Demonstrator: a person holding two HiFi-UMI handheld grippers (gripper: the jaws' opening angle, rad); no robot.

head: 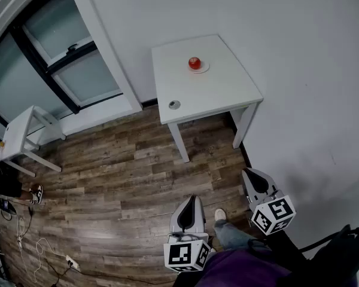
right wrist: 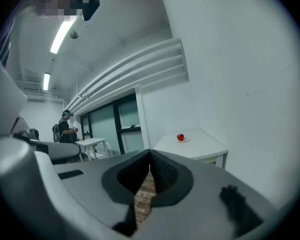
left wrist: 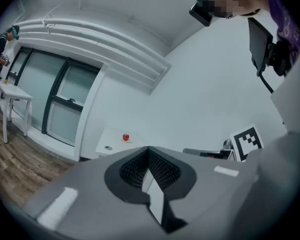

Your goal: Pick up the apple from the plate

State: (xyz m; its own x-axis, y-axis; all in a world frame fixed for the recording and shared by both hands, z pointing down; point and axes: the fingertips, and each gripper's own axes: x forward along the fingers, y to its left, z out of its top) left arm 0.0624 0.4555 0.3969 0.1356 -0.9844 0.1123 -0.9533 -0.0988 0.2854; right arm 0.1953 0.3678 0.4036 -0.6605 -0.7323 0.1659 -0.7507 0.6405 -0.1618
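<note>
A red apple [head: 194, 63] rests on a small white plate [head: 202, 68] near the back of a white table [head: 221, 91] that stands against the wall. Both grippers hang low over the wood floor, well short of the table. My left gripper [head: 192, 198] has its jaws together with nothing between them; my right gripper [head: 249, 171], to its right near the wall, is shut and empty too. The left gripper view shows the apple [left wrist: 125, 137] small and far beyond the gripper [left wrist: 148, 148]. In the right gripper view the apple [right wrist: 180, 137] sits up and right of the gripper [right wrist: 150, 152].
A small round object [head: 175, 104] lies near the table's front edge. Glass doors [head: 66, 70] line the left wall, with a second white table [head: 18, 133] before them. Cables [head: 42, 247] trail on the floor at lower left. A person [right wrist: 65, 129] stands far back.
</note>
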